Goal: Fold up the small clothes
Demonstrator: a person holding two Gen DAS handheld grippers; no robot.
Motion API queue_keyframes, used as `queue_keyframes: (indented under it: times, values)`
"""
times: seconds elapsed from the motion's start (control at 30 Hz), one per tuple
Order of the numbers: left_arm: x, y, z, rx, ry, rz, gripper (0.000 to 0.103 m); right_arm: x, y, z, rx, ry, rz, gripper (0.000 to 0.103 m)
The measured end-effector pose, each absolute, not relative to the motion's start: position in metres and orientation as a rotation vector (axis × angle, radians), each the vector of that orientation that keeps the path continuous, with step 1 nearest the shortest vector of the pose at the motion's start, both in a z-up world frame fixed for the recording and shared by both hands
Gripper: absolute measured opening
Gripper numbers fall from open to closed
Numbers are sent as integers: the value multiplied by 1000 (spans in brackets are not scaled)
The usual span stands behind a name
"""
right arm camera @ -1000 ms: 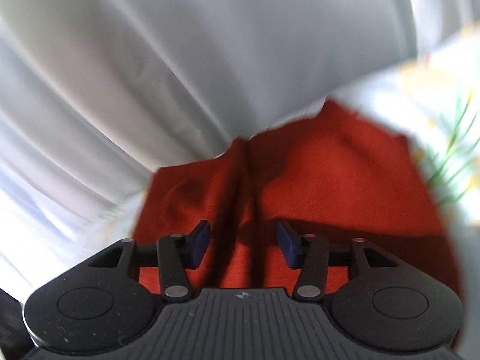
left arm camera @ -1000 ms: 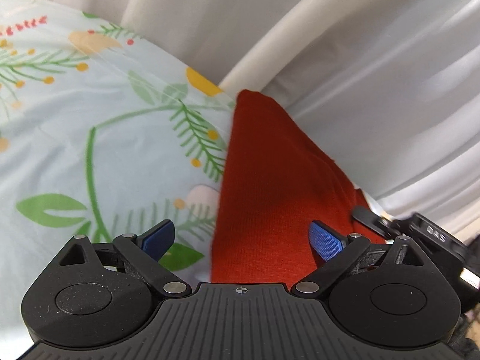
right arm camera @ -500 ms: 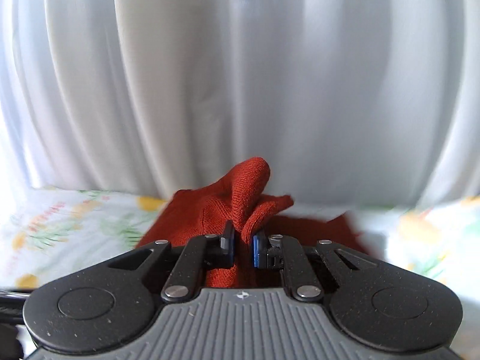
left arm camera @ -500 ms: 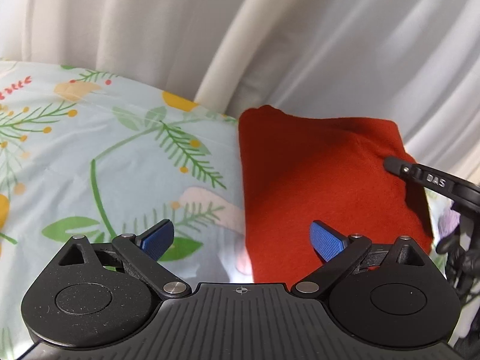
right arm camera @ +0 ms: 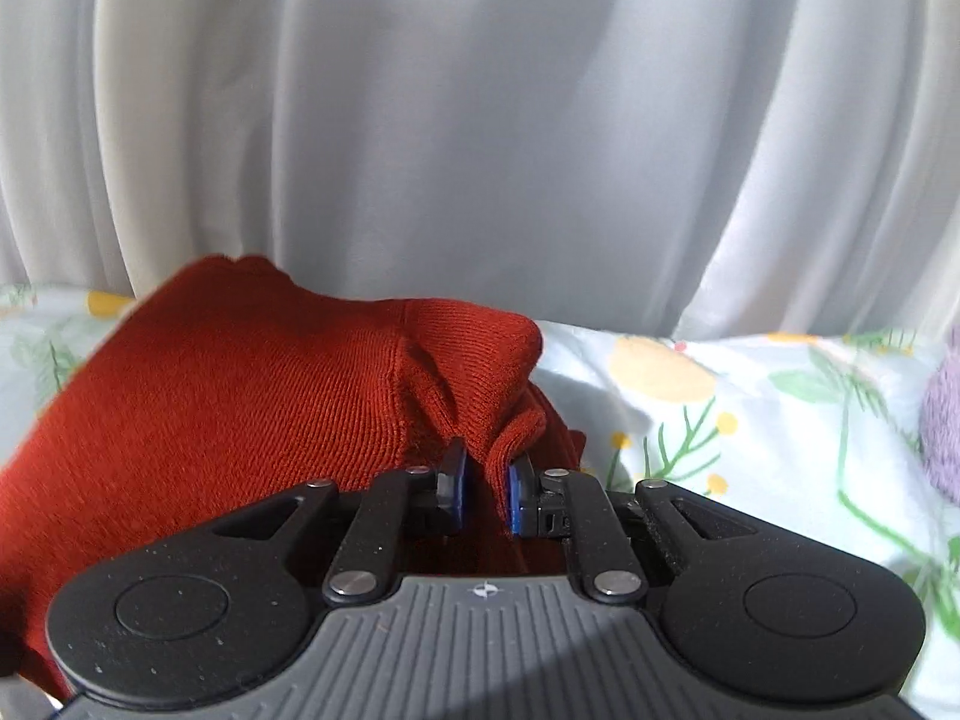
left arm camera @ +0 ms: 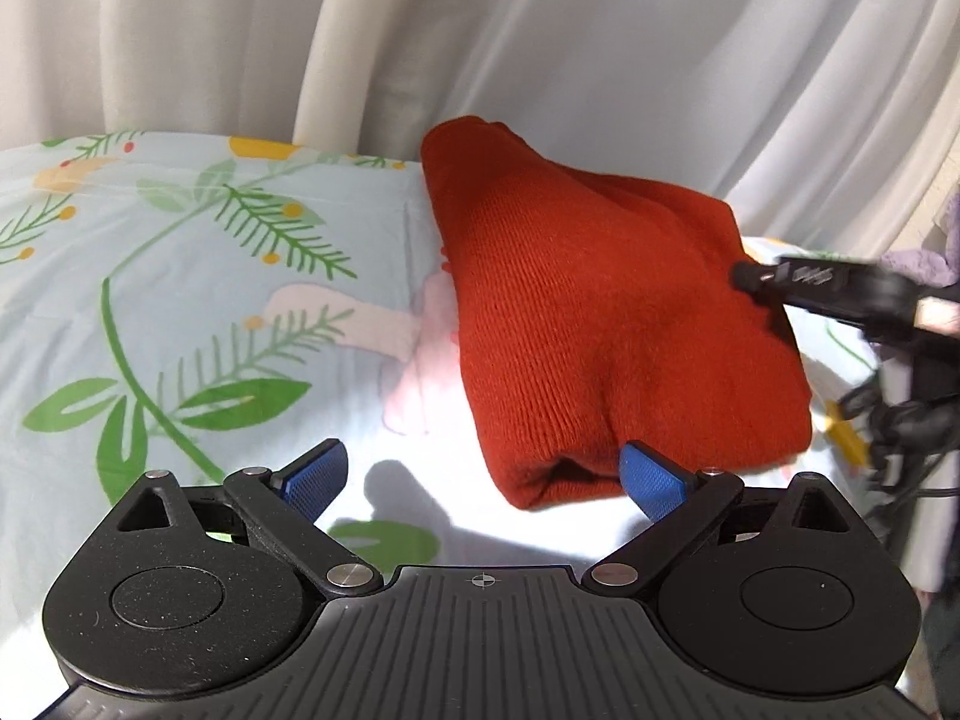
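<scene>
White curtains point(right arm camera: 480, 120) fill the upper half of both views above a floral bedsheet point(left arm camera: 180, 312), on which the folded red knit garment point(left arm camera: 600, 324) lies at centre right in the left wrist view. At the bottom centre of the right wrist view, the right gripper point(right arm camera: 485, 489) pinches a raised fold of the knit, its jaws narrow and easing apart. At the bottom of its own view, the left gripper point(left arm camera: 483, 477) stands wide with the garment's near corner between its blue pads point(left arm camera: 651, 480).
</scene>
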State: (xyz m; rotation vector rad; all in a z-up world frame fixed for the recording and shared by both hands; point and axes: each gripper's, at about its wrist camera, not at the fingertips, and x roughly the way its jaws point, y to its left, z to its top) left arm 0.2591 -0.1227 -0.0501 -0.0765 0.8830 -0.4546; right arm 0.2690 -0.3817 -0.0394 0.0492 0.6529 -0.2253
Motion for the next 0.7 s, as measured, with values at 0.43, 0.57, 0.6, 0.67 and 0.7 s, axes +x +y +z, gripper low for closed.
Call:
queue_keyframes:
  times: [0.43, 0.57, 0.6, 0.67, 0.7]
  values:
    - [265, -132, -62, -57, 893, -410, 100, 153, -420, -70, 844, 655, -59, 47]
    - [267, -143, -66, -10, 875, -384, 100, 168, -406, -65, 790, 625, -75, 19]
    - [268, -145, -67, 5, 867, -370, 100, 174, -401, -61, 736, 651, -112, 18]
    - [269, -146, -68, 12, 864, -335, 100, 182, -406, -51, 740, 648, -133, 17]
    - [270, -144, -69, 5, 860, -317, 100, 175, -418, -50, 908, 591, -70, 17]
